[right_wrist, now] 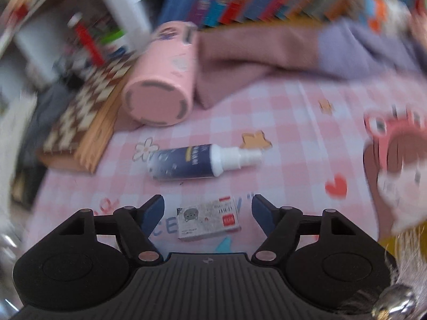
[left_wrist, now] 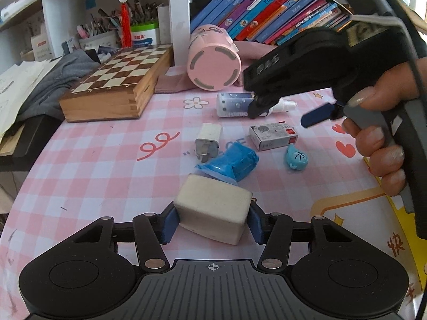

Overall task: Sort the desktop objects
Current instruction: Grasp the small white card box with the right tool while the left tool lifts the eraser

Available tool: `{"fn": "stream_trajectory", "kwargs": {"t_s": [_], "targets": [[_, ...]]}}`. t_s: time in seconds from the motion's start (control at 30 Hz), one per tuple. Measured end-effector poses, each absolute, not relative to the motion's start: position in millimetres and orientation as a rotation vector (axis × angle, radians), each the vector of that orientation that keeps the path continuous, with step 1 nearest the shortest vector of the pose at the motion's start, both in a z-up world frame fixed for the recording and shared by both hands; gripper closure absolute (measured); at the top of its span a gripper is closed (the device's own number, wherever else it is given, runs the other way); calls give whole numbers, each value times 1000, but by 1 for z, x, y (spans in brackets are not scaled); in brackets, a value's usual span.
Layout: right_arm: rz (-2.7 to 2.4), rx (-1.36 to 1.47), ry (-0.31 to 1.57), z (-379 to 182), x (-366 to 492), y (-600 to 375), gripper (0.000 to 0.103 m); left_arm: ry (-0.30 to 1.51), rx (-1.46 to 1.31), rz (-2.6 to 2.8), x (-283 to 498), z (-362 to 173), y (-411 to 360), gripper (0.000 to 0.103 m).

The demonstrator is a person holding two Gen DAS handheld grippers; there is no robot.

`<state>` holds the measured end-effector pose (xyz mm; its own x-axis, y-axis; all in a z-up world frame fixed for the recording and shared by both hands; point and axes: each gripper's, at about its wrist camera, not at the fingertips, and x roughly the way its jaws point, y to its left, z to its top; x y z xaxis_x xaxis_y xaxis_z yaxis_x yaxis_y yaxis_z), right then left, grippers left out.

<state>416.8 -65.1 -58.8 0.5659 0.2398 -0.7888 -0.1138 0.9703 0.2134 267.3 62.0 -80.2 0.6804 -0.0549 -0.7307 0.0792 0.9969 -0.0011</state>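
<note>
Nearest the left wrist camera, the left gripper [left_wrist: 212,217] has its blue fingers [left_wrist: 168,225] pressed against the two short sides of a cream rubber block [left_wrist: 213,210], which sits tilted between them, one corner low, over the pink checked worktop [left_wrist: 93,165]. Just beyond the block lie a crumpled blue packet [left_wrist: 232,164], a white plug adapter [left_wrist: 208,141] and a small blue teardrop toy [left_wrist: 296,157], all close together. In the right wrist view the right gripper [right_wrist: 208,209] hangs with its fingers [right_wrist: 152,210] spread and nothing touching them; a small grey staple box [right_wrist: 208,220] lies on the worktop in the gap between them, clear of both pads. The box's long axis runs across the view, roughly from one finger toward the other, so a closing move would probably meet its short ends; that looks to be the relation the next step depends on, and the right hand [left_wrist: 379,146] is plainly the nearer one to it. Farther off, a dark spray bottle [right_wrist: 192,162] with a white nozzle lies on its side, long axis also across the view, nozzle to the right. Behind it a pink cylindrical cup [right_wrist: 157,101] lies tipped with its base toward the cameras, beside a wooden chessboard box [left_wrist: 117,82]. Leaning books [left_wrist: 267,10] fill the shelf at the back. The right view is blurred at its edges, so the pink object at its right border cannot be identified.
</note>
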Motion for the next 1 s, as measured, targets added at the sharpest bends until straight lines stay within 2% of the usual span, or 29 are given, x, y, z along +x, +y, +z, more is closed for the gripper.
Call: {"fn": "stream_trajectory", "kwargs": {"t_s": [0.2, 0.3, 0.33, 0.37, 0.67, 0.8, 1.0], "targets": [[258, -83, 963, -70, 415, -45, 33, 817, 39, -72, 266, -81, 61, 50], [249, -111, 979, -77, 415, -45, 40, 816, 43, -70, 266, -81, 60, 49], [252, -104, 973, -78, 415, -46, 49, 817, 44, -69, 266, -81, 60, 48], [250, -106, 965, -77, 415, -47, 51, 818, 44, -68, 267, -81, 60, 48], [240, -74, 915, -59, 403, -55, 52, 822, 70, -81, 268, -86, 60, 45], [237, -52, 893, -47, 391, -60, 52, 824, 59, -101, 267, -83, 61, 56], [266, -47, 863, -32, 365, -63, 52, 770, 27, -116, 252, -60, 63, 58]]}}
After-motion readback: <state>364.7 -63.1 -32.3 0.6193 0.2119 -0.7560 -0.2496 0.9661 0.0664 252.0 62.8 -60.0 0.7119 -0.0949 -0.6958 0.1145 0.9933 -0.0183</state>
